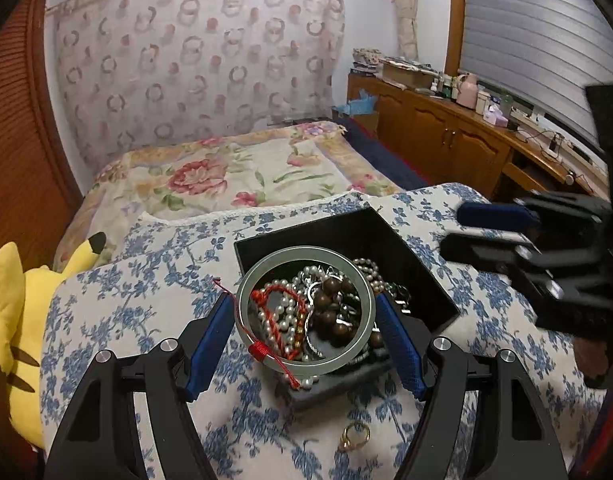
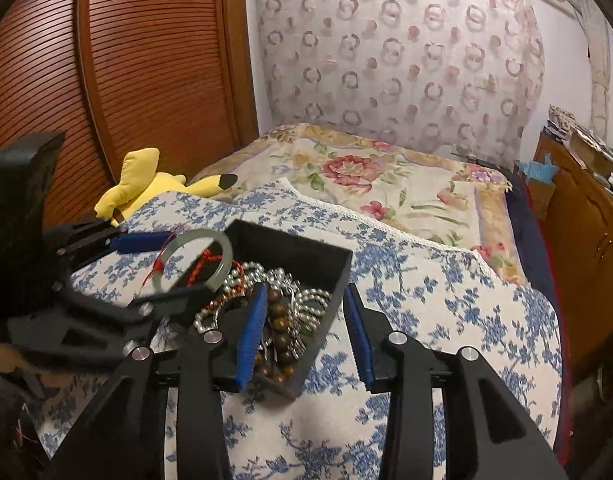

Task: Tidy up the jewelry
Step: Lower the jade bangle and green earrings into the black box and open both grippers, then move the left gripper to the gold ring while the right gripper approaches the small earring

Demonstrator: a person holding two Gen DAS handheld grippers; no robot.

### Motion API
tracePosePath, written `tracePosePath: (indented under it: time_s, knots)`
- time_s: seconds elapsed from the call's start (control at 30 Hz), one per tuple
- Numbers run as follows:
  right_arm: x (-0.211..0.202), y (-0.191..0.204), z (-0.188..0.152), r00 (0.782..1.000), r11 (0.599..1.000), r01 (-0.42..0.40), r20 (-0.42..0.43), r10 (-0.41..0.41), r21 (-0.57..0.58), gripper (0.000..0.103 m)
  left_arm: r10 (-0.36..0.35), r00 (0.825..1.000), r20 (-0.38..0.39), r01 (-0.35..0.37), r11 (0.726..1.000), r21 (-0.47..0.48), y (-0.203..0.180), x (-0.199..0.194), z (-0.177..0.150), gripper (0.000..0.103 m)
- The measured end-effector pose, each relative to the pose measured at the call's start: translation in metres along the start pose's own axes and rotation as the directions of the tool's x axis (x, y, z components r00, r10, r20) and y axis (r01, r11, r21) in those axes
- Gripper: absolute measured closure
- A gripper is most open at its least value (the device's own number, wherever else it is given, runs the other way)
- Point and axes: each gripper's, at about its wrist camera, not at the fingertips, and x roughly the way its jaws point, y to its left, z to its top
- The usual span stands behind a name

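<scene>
Jade bangle (image 1: 306, 308) sits clamped between the left gripper (image 1: 306, 344) fingers above the black box (image 1: 406, 240) of tangled jewelry on the bed. Right gripper (image 2: 304, 336) fingers stand apart, straddling the box wall. Red cord (image 1: 280, 344) seemingly snags the bangle; lifting could drag beads out.

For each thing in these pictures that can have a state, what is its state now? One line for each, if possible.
left gripper: shut on the jade bangle, held above the box
jade bangle: lifted, a red cord tied on it
black box: open, no lid seen, full of jewelry
pearl strands: tangled in the box
brown bead bracelet: in the box
gold ring: outside the box, on the blue floral cloth
right gripper: open, astride the box's wall
</scene>
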Motion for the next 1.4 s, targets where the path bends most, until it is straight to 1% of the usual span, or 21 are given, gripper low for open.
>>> tracePosePath:
  time_s: [0.23,0.33,0.47,0.5,0.53,0.57,0.67,0.7,0.73,0.83,0.93,1.03,1.2,1.27,1.4]
  knots:
    - [-0.008,-0.008,-0.017,1.000,1.000,0.003,-0.009,-0.003,0.007,0.061,0.024,0.999,-0.025,-0.024,1.000,-0.001,-0.002,0.020,0.005,0.034]
    - [-0.010,-0.009,-0.022,1.000,1.000,0.003,-0.013,-0.003,0.006,0.061,0.024,0.999,-0.031,-0.025,1.000,-0.010,-0.002,0.023,0.004,0.034]
    - [-0.014,-0.005,-0.028,1.000,1.000,-0.008,-0.007,0.008,0.001,0.061,0.034,0.999,-0.029,-0.034,0.999,0.004,-0.004,0.021,-0.001,0.033]
    - [-0.015,-0.004,-0.029,1.000,1.000,-0.010,-0.006,0.010,0.001,0.061,0.033,0.999,-0.024,-0.033,0.999,0.003,-0.004,0.020,-0.001,0.032]
    - [-0.016,-0.002,-0.030,1.000,1.000,-0.014,-0.004,0.014,-0.001,0.061,0.031,0.999,-0.022,-0.031,1.000,0.000,-0.004,0.019,-0.001,0.027]
    - [-0.018,0.000,-0.032,1.000,1.000,-0.020,-0.003,0.020,-0.003,0.061,0.028,0.999,-0.020,-0.028,1.000,-0.003,-0.003,0.017,-0.001,0.025]
    - [-0.022,0.005,-0.035,0.999,0.999,-0.032,0.004,0.032,-0.008,0.061,0.027,1.000,-0.008,-0.027,1.000,-0.005,-0.002,0.010,-0.002,0.024]
    - [-0.024,0.008,-0.038,0.999,0.999,-0.039,0.006,0.039,-0.010,0.061,0.028,1.000,-0.002,-0.028,1.000,-0.008,-0.001,0.006,-0.003,0.021]
    - [-0.026,0.011,-0.042,0.999,0.999,-0.048,0.008,0.048,-0.012,0.061,0.031,1.000,0.006,-0.031,0.999,-0.014,0.000,0.001,-0.006,0.018]
    - [-0.030,0.021,-0.055,0.997,0.997,-0.079,0.002,0.079,-0.016,0.061,0.022,1.000,0.017,-0.022,0.999,-0.023,0.003,-0.011,-0.016,0.018]
    - [-0.030,0.035,-0.071,0.994,0.994,-0.104,-0.029,0.103,-0.035,0.061,0.016,1.000,0.021,-0.016,1.000,-0.014,0.003,-0.023,-0.030,0.018]
    - [-0.024,0.048,-0.084,0.991,0.991,-0.122,-0.064,0.119,-0.059,0.061,0.017,1.000,0.004,-0.017,1.000,-0.006,0.005,-0.029,-0.046,0.018]
    - [-0.007,0.068,-0.095,0.982,0.983,-0.140,-0.139,0.124,-0.114,0.061,-0.002,1.000,-0.024,0.002,1.000,-0.009,0.010,-0.036,-0.073,0.018]
    - [0.002,0.074,-0.100,0.979,0.980,-0.140,-0.171,0.114,-0.143,0.061,-0.007,0.999,-0.033,0.006,1.000,-0.013,0.010,-0.038,-0.081,0.018]
    - [0.009,0.079,-0.102,0.978,0.978,-0.122,-0.189,0.089,-0.168,0.061,-0.009,0.998,-0.060,0.008,1.000,-0.018,0.014,-0.036,-0.097,0.018]
